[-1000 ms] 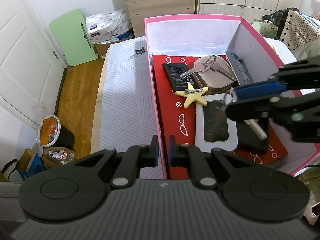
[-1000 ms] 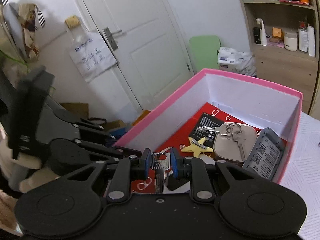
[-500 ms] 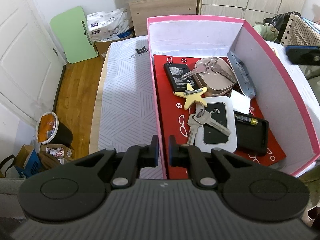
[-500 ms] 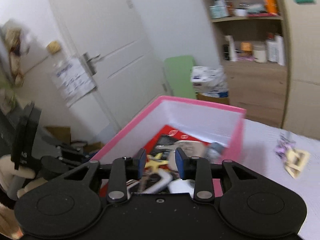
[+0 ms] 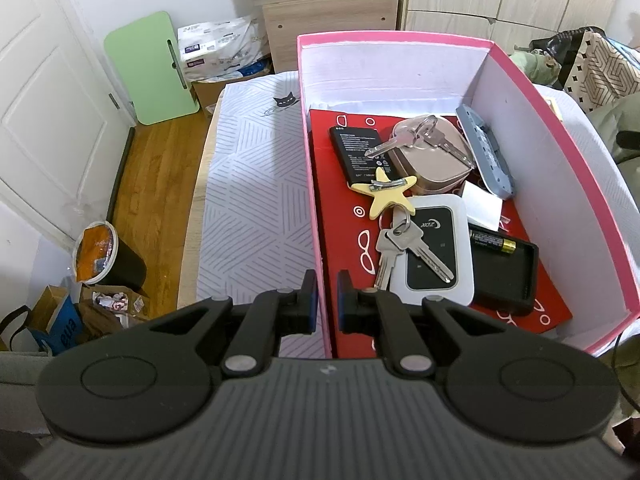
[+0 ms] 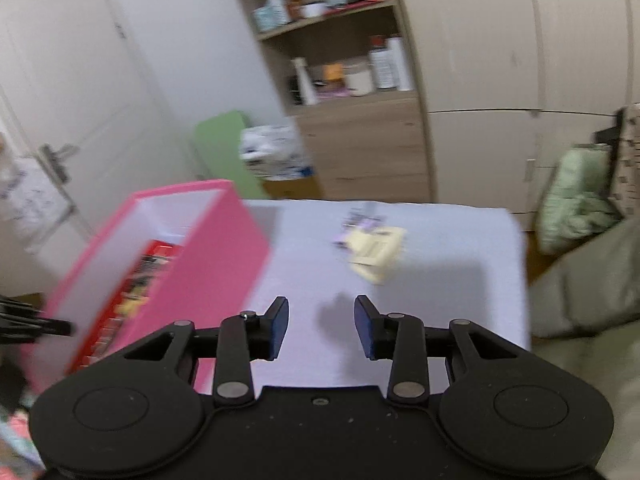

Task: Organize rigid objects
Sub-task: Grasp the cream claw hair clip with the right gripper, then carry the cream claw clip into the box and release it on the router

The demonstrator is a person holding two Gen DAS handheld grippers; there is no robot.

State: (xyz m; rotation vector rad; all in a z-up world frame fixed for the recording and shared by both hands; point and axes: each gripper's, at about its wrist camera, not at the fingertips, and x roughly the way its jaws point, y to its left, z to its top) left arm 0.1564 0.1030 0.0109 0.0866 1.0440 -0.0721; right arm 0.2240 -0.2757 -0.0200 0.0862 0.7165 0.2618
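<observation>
The pink box point(image 5: 400, 36) stands on the patterned cloth, and my left gripper point(image 5: 326, 298) is shut on its near left wall. Inside lie a bunch of keys point(image 5: 400, 248) across a white device point(image 5: 434, 256), a yellow star clip point(image 5: 390, 192), a black battery pack point(image 5: 356, 152), a pink pouch point(image 5: 428, 160) with keys on it, a grey remote point(image 5: 484, 152) and an AA battery point(image 5: 492, 240) on a black case point(image 5: 504, 276). My right gripper point(image 6: 322, 328) hovers over the cloth to the right of the box point(image 6: 216, 256), its jaws opening with nothing between them. A blurred pale yellow item point(image 6: 376, 252) lies ahead of it.
The table point(image 6: 440, 280) ends at the far and right sides. Beyond it are a shelf unit point(image 6: 352, 80), wardrobe doors and a green board point(image 5: 154, 68). A bin point(image 5: 104, 256) and bags stand on the wooden floor at the left. Clothes pile up at the right.
My right gripper let go of the keys, which now lie on the white device in the box. It swung out of the box to the right with its jaws widening. My left gripper stayed put.
</observation>
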